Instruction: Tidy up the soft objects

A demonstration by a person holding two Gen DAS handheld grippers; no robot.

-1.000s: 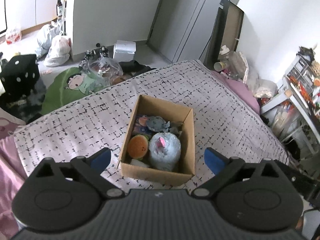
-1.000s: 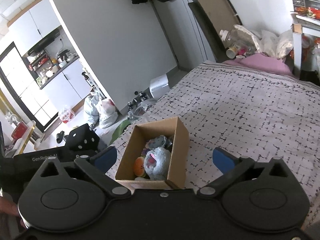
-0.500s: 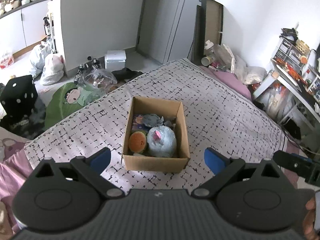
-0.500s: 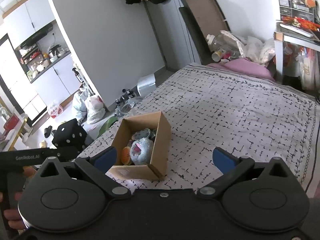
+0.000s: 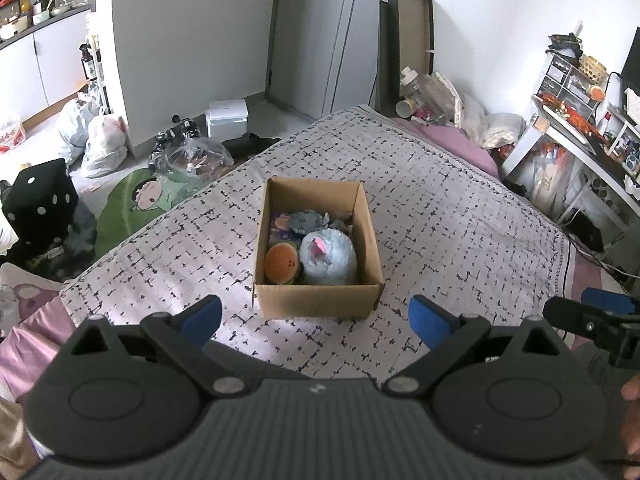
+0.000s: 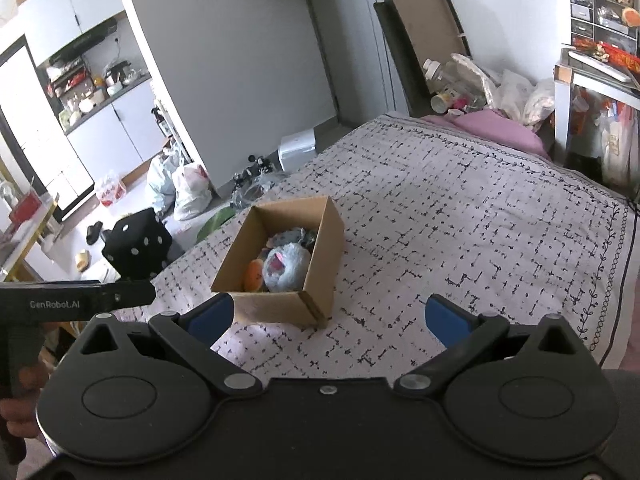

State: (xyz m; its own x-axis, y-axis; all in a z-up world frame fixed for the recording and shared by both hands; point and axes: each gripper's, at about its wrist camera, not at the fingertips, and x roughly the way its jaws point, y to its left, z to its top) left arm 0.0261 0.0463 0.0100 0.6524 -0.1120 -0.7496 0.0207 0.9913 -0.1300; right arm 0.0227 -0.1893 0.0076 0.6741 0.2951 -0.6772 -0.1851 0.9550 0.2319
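A brown cardboard box [image 5: 318,302] [image 6: 316,264] stands on the patterned bedspread [image 5: 440,232] [image 6: 480,232]. Inside lie a pale blue plush [image 5: 328,258] [image 6: 286,266], an orange round plush [image 5: 282,263] [image 6: 254,276] and a grey-blue plush [image 5: 306,220] at the far end. My left gripper [image 5: 316,322] is open and empty, held back from the box's near wall. Open and empty too, my right gripper [image 6: 328,318] hovers near the box's near right corner. The right gripper also shows in the left wrist view at the right edge [image 5: 592,318].
Left of the bed the floor holds a black dice cushion [image 5: 38,200] [image 6: 136,250], a green mat [image 5: 136,200], plastic bags [image 5: 96,136] and a white box [image 5: 226,118]. A cluttered desk [image 5: 580,128] stands right of the bed. Bags and bottles pile at the bed's far end [image 6: 480,88].
Both grippers have pulled back and up from the box, which now looks smaller and farther. Both stay open and empty.
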